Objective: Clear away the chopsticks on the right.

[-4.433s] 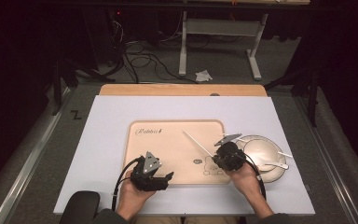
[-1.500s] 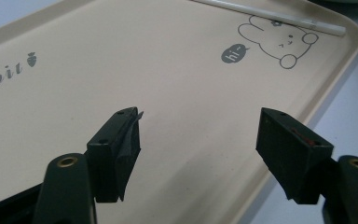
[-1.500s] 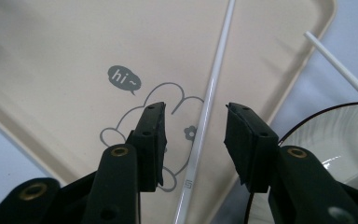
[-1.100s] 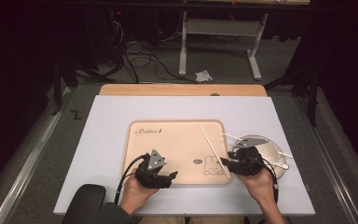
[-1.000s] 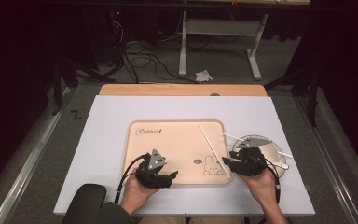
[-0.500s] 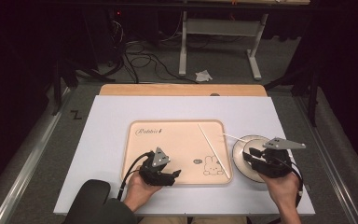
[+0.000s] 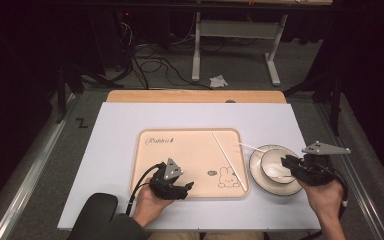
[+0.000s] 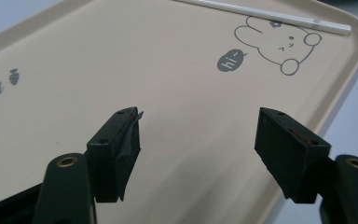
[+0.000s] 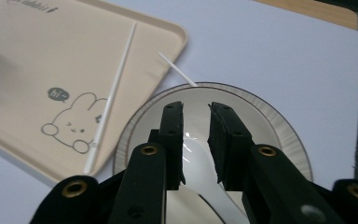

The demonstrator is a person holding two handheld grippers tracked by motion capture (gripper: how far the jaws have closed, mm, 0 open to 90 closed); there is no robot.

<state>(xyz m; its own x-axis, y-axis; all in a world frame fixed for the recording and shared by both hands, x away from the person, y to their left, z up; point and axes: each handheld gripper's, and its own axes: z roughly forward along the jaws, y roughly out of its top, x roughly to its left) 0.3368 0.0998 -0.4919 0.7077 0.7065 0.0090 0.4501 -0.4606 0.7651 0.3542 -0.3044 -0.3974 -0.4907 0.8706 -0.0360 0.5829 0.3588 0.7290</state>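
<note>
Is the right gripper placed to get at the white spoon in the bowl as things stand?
Probably yes. The right gripper hovers right over the bowl, jaws nearly closed astride the white spoon, with nothing between them. Whether they already pinch it is unclear.

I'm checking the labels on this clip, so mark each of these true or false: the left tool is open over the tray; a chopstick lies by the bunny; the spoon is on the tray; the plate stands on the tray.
1. The left tool is open over the tray. True.
2. A chopstick lies by the bunny. True.
3. The spoon is on the tray. False: it lies in the plate, under the right tool.
4. The plate stands on the tray. False: it stands on the table, just right of the tray.
</note>
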